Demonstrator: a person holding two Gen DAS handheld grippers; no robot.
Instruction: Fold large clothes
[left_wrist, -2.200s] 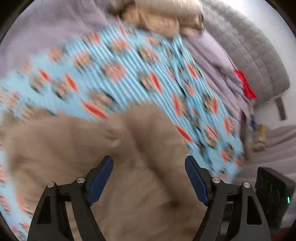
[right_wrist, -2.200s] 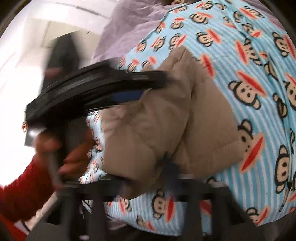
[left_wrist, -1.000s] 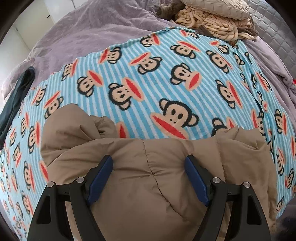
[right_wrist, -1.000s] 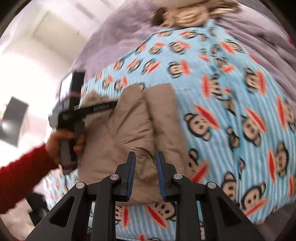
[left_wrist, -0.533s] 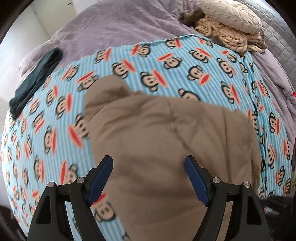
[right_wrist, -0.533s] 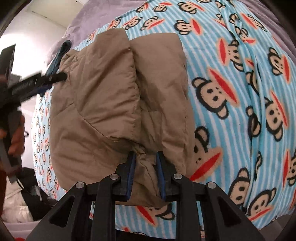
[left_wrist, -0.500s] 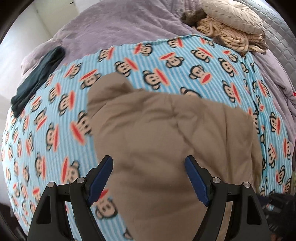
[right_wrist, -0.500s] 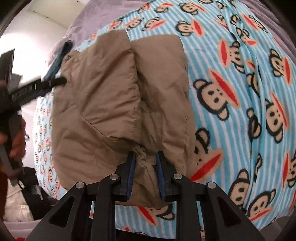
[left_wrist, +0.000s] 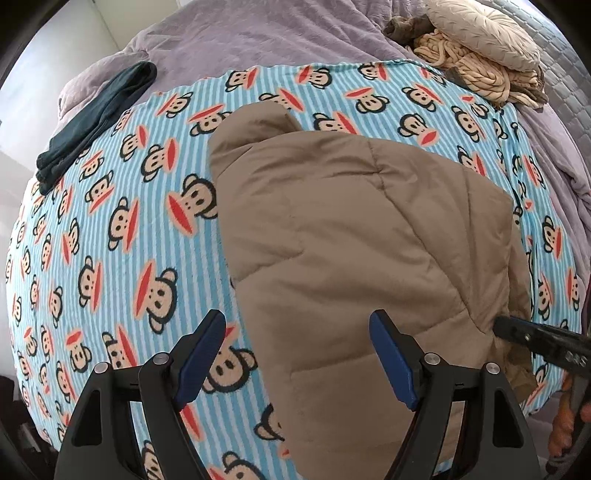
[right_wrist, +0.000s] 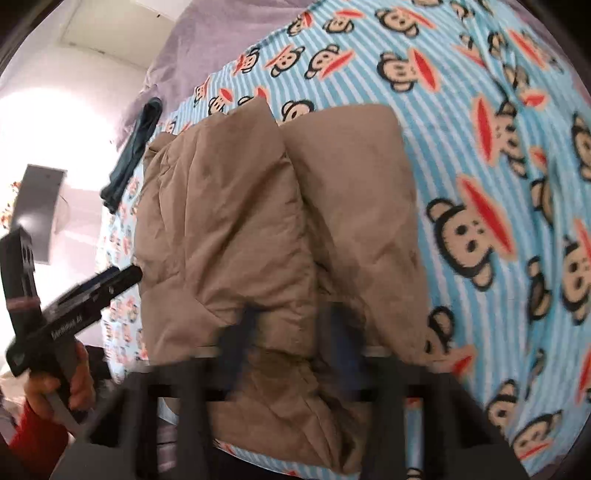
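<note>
One folded tan puffer jacket (left_wrist: 354, 236), corner pinched in right gripper (right_wrist: 295, 332) jaws; left gripper (left_wrist: 297, 354) jaws spread.

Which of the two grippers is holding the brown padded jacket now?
The right gripper: its jaws pinch the jacket at its near edge. The left gripper is wide open, gripping nothing.

My right gripper (right_wrist: 295, 332) pinches the near edge of the tan padded jacket (right_wrist: 280, 221). The monkey-print blanket (right_wrist: 480, 147) spreads beyond my fingertips.
</note>
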